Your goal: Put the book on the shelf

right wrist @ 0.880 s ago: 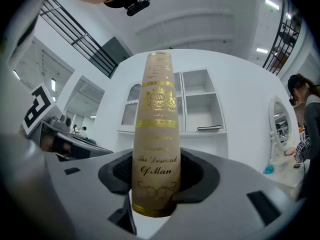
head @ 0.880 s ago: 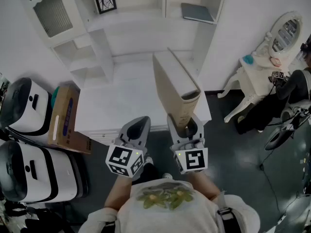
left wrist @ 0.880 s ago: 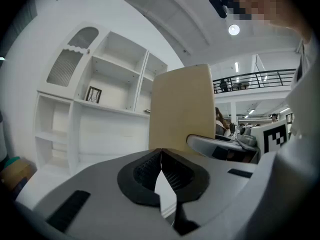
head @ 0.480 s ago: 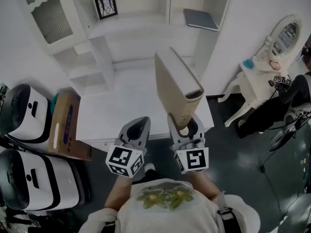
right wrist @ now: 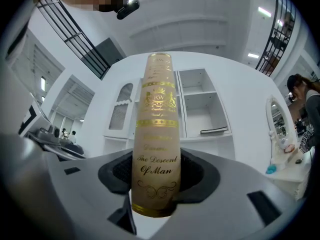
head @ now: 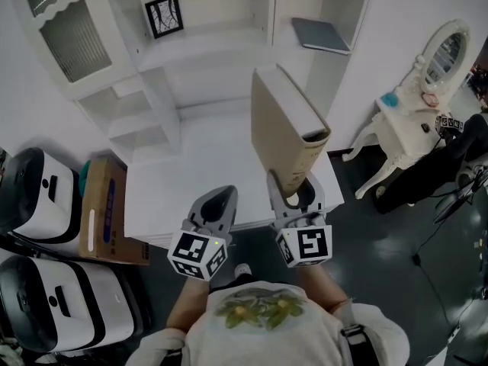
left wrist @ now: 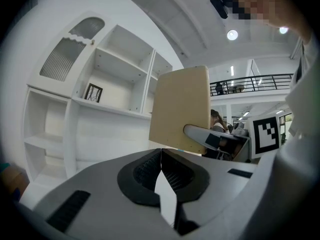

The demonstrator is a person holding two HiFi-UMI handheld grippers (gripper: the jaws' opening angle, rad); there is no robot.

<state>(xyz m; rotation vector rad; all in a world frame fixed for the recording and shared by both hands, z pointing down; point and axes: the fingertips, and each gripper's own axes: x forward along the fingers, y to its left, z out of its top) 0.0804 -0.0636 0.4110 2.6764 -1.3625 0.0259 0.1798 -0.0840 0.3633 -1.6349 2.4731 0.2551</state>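
A thick tan book [head: 280, 139] with gold lettering on its spine [right wrist: 156, 134] stands upright in my right gripper [head: 293, 197], whose jaws are shut on its lower end. The book is lifted above the white desk [head: 191, 181], in front of the white shelf unit [head: 213, 44]. In the left gripper view the book [left wrist: 181, 109] shows to the right with the other gripper's jaw against it. My left gripper [head: 215, 204] hangs beside it at the desk's front edge, jaws shut and holding nothing.
A flat grey book [head: 320, 34] lies in the upper right shelf compartment, a framed picture [head: 164, 15] stands in the left one. A cardboard box [head: 103, 204] and white machines [head: 34, 189] sit left of the desk. A white dressing table with mirror [head: 427, 90] is at right.
The book and right gripper have drifted slightly right and up toward the shelf. The left gripper has hardly moved.
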